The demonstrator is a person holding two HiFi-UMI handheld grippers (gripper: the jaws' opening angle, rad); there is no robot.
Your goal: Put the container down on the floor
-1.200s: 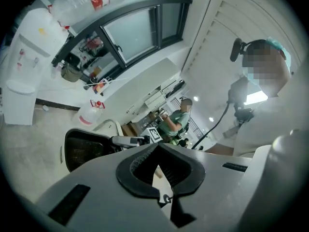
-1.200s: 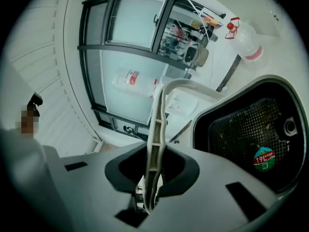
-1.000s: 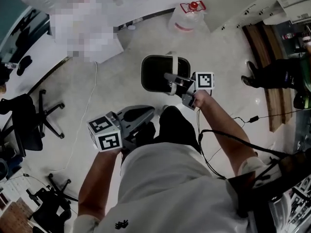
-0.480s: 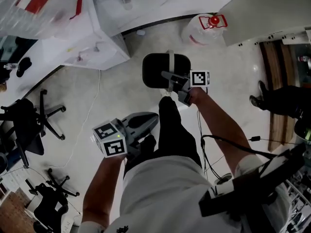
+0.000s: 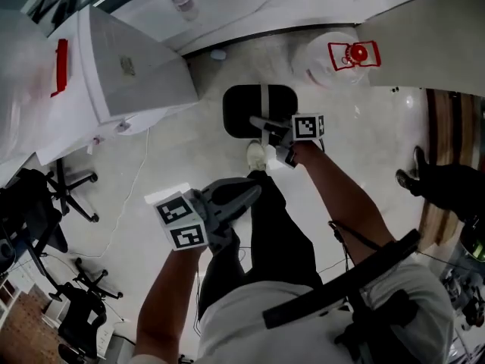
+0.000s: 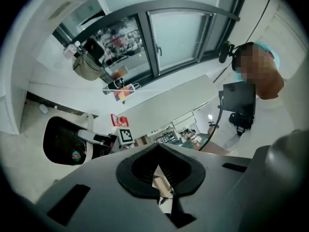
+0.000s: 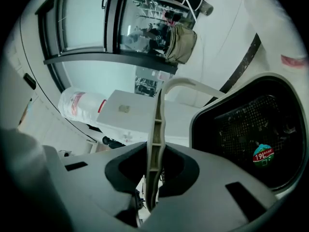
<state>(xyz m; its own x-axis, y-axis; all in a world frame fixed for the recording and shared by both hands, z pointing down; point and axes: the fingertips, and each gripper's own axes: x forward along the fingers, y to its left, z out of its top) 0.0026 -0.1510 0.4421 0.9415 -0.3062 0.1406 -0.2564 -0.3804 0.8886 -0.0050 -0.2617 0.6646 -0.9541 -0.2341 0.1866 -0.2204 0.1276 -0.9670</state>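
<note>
The container [image 5: 241,112] is a black bin with a white handle [image 5: 265,97]; it hangs over the pale floor in front of the person's feet. My right gripper [image 5: 263,122] is shut on that handle. In the right gripper view the handle [image 7: 156,124] runs upright between the jaws, with the bin's dark mesh inside [image 7: 251,129] to the right. My left gripper [image 5: 252,191] is lower left, over the person's leg, jaws together and holding nothing. The left gripper view shows the container [image 6: 63,141] at far left, past the gripper's own jaws [image 6: 159,180].
A clear water jug [image 5: 341,55] with a red cap stands just right of the container. A white cabinet [image 5: 129,63] stands to the left by the curved desk. Office chairs [image 5: 38,203] are at far left, a cable [image 5: 125,211] crosses the floor, and another person's legs [image 5: 447,184] are at right.
The person has stepped forward: the desk, cabinet and jug have come nearer. The right gripper still holds the container by its handle. The left gripper has drifted slightly right and lower in view.
</note>
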